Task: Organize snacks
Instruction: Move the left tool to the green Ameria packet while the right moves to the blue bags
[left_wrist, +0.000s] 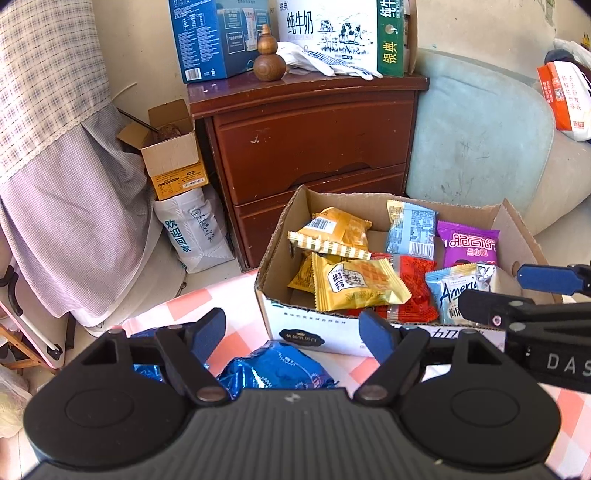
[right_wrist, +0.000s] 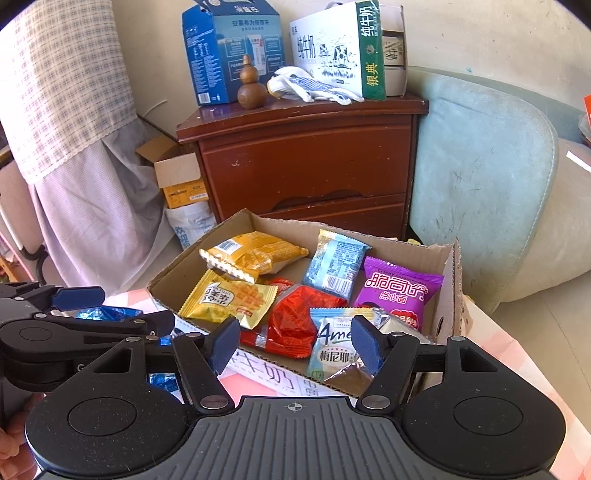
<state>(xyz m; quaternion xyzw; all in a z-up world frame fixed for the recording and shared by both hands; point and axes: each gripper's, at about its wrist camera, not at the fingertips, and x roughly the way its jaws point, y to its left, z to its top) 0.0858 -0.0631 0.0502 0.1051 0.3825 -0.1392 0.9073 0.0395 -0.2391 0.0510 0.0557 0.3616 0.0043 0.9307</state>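
A low cardboard box (left_wrist: 280, 317) (right_wrist: 448, 295) on the checked cloth holds several snack packets: yellow (left_wrist: 354, 284) (right_wrist: 232, 299), red (left_wrist: 413, 291) (right_wrist: 299, 321), purple (left_wrist: 469, 243) (right_wrist: 399, 291) and light blue (left_wrist: 410, 229) (right_wrist: 336, 266). A shiny blue packet (left_wrist: 273, 365) lies on the cloth outside the box, just below and between the fingers of my open, empty left gripper (left_wrist: 291, 332). My right gripper (right_wrist: 295, 343) is open and empty over the box's near edge, by a blue-and-silver packet (right_wrist: 332, 350). Each gripper shows at the edge of the other's view.
A brown bedside cabinet (left_wrist: 310, 140) stands behind the box, with milk cartons (left_wrist: 332, 33) and a wooden gourd (left_wrist: 267, 59) on top. A pale blue cushion (left_wrist: 476, 140) is at the right. An open carton (left_wrist: 173, 155) and a white bag (left_wrist: 192, 229) stand at the left.
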